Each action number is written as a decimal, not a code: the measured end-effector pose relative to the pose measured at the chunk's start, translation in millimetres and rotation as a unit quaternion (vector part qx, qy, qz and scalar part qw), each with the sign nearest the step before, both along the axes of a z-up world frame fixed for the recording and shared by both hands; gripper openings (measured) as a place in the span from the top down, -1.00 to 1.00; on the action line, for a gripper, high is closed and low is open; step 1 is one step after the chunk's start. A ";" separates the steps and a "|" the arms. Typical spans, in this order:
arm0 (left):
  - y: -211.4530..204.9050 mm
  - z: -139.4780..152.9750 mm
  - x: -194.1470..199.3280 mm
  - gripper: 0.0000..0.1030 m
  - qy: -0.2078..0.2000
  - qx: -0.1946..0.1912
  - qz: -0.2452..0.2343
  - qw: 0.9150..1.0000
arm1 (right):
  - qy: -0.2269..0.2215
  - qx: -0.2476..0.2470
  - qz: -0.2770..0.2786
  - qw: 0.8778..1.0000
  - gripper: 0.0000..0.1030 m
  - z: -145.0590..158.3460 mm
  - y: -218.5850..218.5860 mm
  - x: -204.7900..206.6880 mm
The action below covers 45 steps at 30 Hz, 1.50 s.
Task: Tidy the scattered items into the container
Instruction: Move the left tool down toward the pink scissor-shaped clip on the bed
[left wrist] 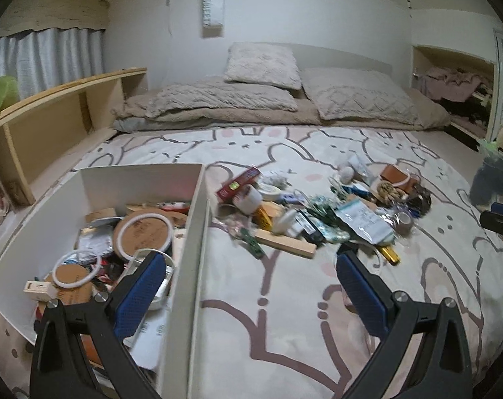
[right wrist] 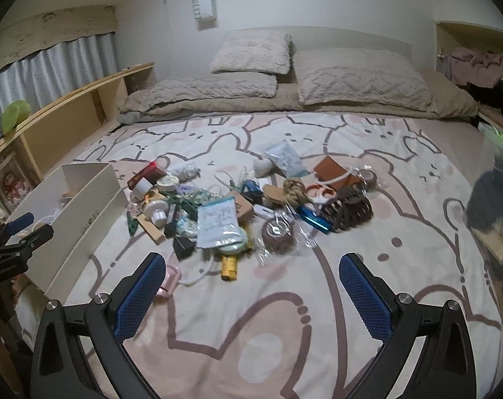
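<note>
A white box [left wrist: 198, 219] lies on the bed at the left, holding several items such as round cork coasters [left wrist: 143, 232]. It also shows in the right wrist view [right wrist: 88, 199]. A pile of scattered small items [left wrist: 318, 212] lies on the rabbit-print bedspread, also in the right wrist view [right wrist: 238, 206]. My left gripper [left wrist: 251, 266] is open and empty, straddling the box's right wall. My right gripper [right wrist: 253, 266] is open and empty, just short of the pile, near a yellow bottle [right wrist: 229, 266]. The left gripper also shows at the right view's left edge [right wrist: 18, 229].
Pillows and a folded beige blanket [right wrist: 284, 76] lie at the head of the bed. A wooden shelf [left wrist: 52, 123] runs along the left side. A dark object on a glass surface [right wrist: 491, 206] stands at the right edge.
</note>
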State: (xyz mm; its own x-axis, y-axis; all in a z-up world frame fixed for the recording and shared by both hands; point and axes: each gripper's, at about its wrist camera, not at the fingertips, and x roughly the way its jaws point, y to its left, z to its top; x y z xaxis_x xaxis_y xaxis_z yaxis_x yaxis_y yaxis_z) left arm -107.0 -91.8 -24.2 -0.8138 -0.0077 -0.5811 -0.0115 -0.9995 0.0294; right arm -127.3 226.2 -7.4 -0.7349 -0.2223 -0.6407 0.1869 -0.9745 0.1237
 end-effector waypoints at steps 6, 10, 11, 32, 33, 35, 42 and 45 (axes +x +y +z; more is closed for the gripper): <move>14.2 -11.8 -3.0 -1.00 -0.014 0.018 -0.027 0.999 | -0.010 0.002 -0.011 1.000 -1.00 -19.8 10.8 6.1; 22.8 -20.6 -5.3 -1.00 -0.027 0.024 -0.039 0.999 | -0.018 0.004 -0.014 1.000 -1.00 -32.1 15.4 9.4; 24.7 -22.6 -6.0 -1.00 -0.029 0.025 -0.042 0.998 | -0.019 0.006 -0.014 1.000 -1.00 -34.8 16.3 10.0; 76.2 -71.7 -10.7 -1.00 -0.084 0.030 -0.142 0.986 | -0.065 -0.019 -0.025 0.997 -1.00 -95.4 25.1 13.1; 78.2 -73.8 -11.0 -1.00 -0.086 0.031 -0.147 0.985 | -0.067 -0.020 -0.026 0.997 -1.00 -98.2 25.1 13.2; 81.6 -77.7 -12.9 -1.00 -0.090 0.033 -0.154 0.983 | -0.073 -0.024 -0.026 0.997 -1.00 -103.7 24.8 13.0; 90.1 -88.0 -27.5 -0.97 -0.109 0.045 -0.155 0.981 | -0.075 -0.008 -0.022 0.997 -1.00 -117.9 19.7 13.1; 91.9 -92.5 -34.4 -0.95 -0.119 0.051 -0.149 0.980 | -0.074 -0.001 -0.019 0.997 -1.00 -123.2 17.5 13.3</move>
